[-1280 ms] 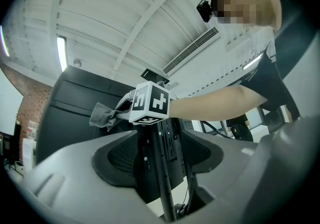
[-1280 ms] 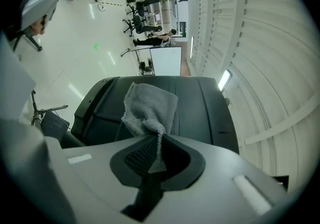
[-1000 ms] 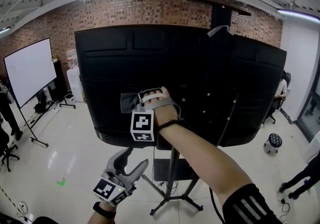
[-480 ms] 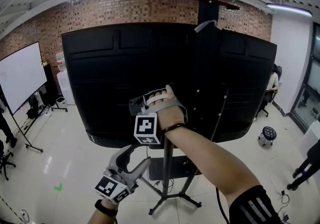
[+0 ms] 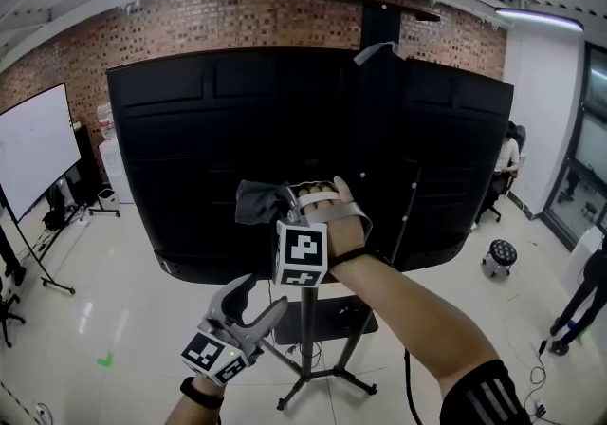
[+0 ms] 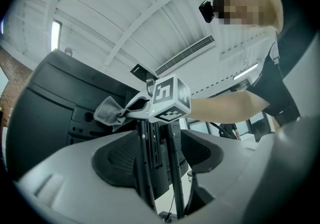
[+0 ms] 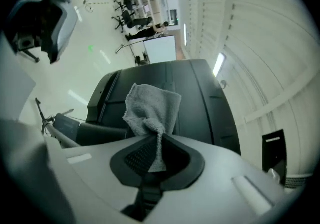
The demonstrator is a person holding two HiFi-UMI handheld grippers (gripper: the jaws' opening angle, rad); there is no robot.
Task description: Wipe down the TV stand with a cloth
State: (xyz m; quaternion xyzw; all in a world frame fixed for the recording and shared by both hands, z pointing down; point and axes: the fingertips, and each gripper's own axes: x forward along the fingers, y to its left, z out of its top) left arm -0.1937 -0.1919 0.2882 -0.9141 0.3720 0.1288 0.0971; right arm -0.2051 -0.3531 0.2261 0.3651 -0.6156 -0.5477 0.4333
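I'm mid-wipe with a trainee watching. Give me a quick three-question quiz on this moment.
1. True or false: the left gripper is shut on the cloth.
2. In the head view, which surface is directly behind the cloth? A) the whiteboard B) the black TV panel C) the brick wall
3. Fill in: in the head view the right gripper is ___ than the left one (higher or lower).

Key: 1 false, the right gripper pinches the cloth and the left is open and empty; 2 B; 3 higher.
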